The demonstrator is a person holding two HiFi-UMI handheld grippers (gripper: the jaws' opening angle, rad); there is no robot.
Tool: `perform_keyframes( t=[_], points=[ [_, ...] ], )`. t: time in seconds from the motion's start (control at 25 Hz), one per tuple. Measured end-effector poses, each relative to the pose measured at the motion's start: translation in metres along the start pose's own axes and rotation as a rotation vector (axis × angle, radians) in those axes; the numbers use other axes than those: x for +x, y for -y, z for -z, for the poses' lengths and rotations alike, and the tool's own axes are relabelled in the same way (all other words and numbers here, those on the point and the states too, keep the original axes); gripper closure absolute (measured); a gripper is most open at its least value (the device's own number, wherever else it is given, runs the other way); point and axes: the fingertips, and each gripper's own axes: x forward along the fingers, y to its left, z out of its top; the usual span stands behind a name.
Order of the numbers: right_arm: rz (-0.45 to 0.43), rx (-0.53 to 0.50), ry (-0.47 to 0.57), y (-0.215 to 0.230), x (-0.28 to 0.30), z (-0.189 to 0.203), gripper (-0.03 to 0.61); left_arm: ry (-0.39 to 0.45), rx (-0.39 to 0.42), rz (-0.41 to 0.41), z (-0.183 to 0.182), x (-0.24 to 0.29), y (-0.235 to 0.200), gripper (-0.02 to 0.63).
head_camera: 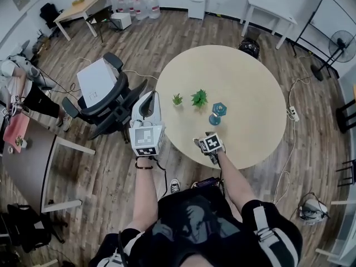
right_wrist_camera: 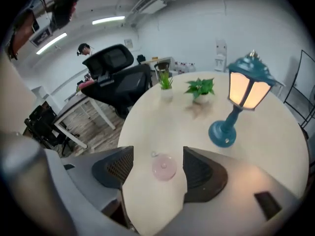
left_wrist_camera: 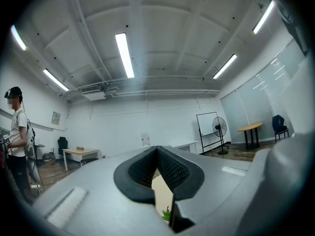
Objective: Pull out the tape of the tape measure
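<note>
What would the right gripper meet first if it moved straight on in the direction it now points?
Probably the pink tape measure lying on the round table, centred between the open fingers of the right gripper. Nothing shows before it, though depth is unclear.

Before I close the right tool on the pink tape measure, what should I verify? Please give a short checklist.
1. Right tool open: ok, jaws stand apart.
2. Tape measure between its jaws: ok, it lies on the table, and the pads are not touching it.
3. Lamp out of the way: ok, it stands beyond the tape measure, apart from it.
4. Left tool ready to take the tape: not ok, it is shut and empty.
5. Which way the tape end faces: cannot tell.
</note>
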Motion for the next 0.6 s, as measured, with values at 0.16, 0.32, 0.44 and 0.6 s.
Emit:
perform_keyframes(
  t=[0.16,0.32,0.44,0.6],
  points=[
    [-0.049,-0.027,-0.111,-0.007,0.028,0.028,0.247,-0.005,0.013,-0.001,-0.002,-0.004,-0.002,0.612],
    [0.024,-0.051,-0.222,0.009,0.04,0.053,0.25,-0.019,0.024,0.003,0.002,-0.01,-0.001,0.612],
    [0.086,-0.081,-0.263,0.019,0.045,0.063,0.27,-0.033,0.03,0.0,0.006,-0.014,-0.003,0.612],
    [0.094,-0.098,-0.252,0.016,0.044,0.058,0.282,-0.044,0.025,-0.018,0.011,-0.019,-0.008,0.612]
  ],
)
